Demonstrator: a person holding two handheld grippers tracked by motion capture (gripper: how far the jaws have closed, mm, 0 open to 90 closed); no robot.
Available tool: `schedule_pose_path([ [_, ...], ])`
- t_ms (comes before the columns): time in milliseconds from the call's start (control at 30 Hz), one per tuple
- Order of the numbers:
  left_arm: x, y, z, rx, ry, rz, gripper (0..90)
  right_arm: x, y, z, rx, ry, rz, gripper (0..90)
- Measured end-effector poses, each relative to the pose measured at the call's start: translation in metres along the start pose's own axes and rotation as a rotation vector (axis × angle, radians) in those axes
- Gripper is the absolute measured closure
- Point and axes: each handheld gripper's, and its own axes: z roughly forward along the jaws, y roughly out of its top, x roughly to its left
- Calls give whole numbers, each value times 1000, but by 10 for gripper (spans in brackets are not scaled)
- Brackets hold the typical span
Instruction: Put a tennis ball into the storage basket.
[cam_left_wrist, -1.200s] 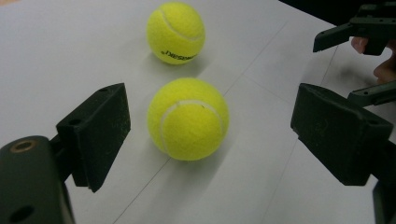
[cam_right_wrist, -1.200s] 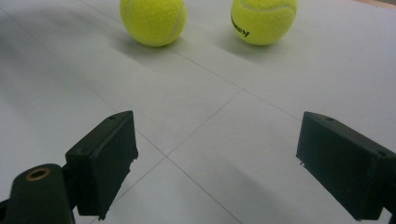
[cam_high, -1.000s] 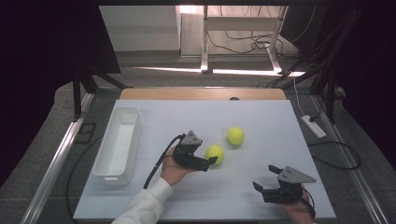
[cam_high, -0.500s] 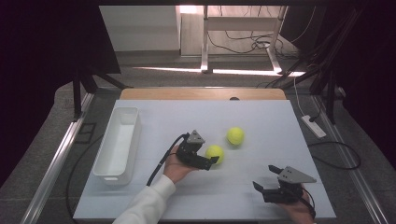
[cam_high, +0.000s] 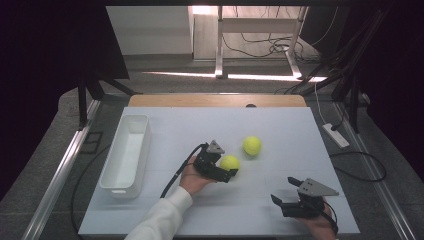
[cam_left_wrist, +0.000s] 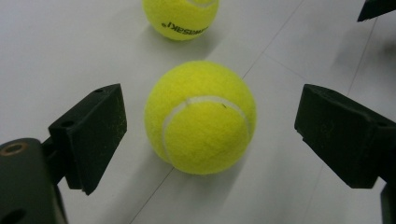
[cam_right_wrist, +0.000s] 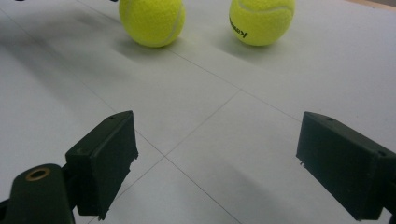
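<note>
So that it can grab the ball (cam_left_wrist: 201, 116) near the middle of the table (cam_high: 280, 125), the left gripper (cam_high: 231, 172) holds its jaws wide around it, not touching. The right gripper (cam_high: 286, 192) waits wide open by the front edge.

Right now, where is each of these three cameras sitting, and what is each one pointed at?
High view: above the person's side, looking forward and down on the table; a sleeve, both hands, left gripper and right gripper show.
Left gripper view: rides the left gripper, looking between its open jaws at the near ball.
Right gripper view: rides the right gripper, looking across the table between open jaws.
Shared: all show the near ball and the far ball.
</note>
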Motion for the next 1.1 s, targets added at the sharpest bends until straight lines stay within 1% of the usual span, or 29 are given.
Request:
schedule_pose_path([
  [100, 1, 0, 3, 8, 6, 1, 95, 0, 0, 0, 0, 1, -1, 118],
  [200, 3, 0, 7, 20, 11, -7, 93, 0, 0, 0, 0, 1, 0, 118],
  [267, 3, 0, 9, 23, 3, -14, 90, 0, 0, 0, 0, 1, -1, 118],
  [533, 5, 1, 16, 31, 2, -20, 84, 0, 0, 0, 0, 0, 1, 118],
  [767, 4, 2, 23, 57, 4, -17, 81, -1, 0, 0, -1, -1, 0, 118],
  [933, 5, 3, 24, 66, 5, -10, 80, -1, 0, 0, 1, -6, -2, 118],
  [1100, 6, 2, 27, 71, 3, -19, 81, -1, 0, 0, 0, -6, -2, 118],
])
